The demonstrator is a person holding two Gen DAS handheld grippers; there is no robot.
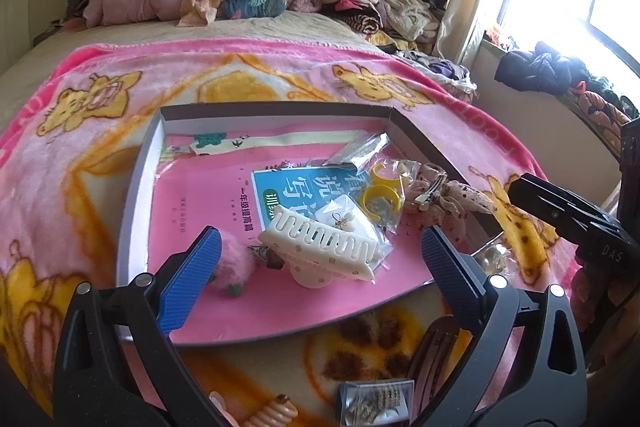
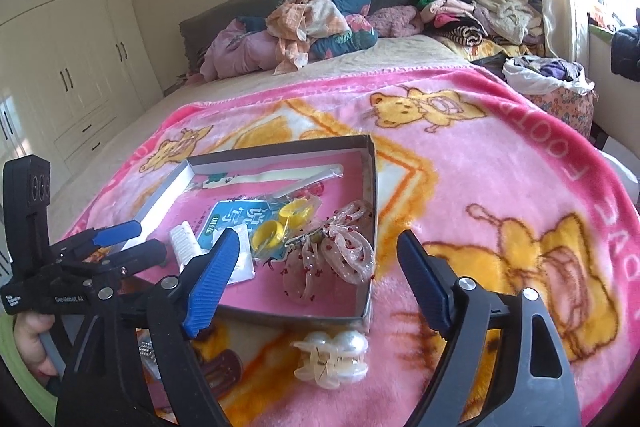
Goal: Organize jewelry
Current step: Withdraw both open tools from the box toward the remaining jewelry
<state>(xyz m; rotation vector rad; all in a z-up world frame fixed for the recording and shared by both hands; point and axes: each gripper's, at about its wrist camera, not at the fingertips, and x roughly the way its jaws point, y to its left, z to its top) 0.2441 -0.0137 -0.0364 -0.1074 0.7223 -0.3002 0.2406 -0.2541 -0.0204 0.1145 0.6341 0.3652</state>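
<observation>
Between spread right gripper fingers: pearl clip on blanket; left gripper apart over tray.

Pearl hair clip outside tray

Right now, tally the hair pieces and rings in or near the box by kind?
Claw clips: 2, white comb-toothed in the box, pearl on the blanket
Yellow rings: 2
Sheer dotted bow: 1
Pink pompom: 1
Brown snap clip: 1
Total: 7
</observation>
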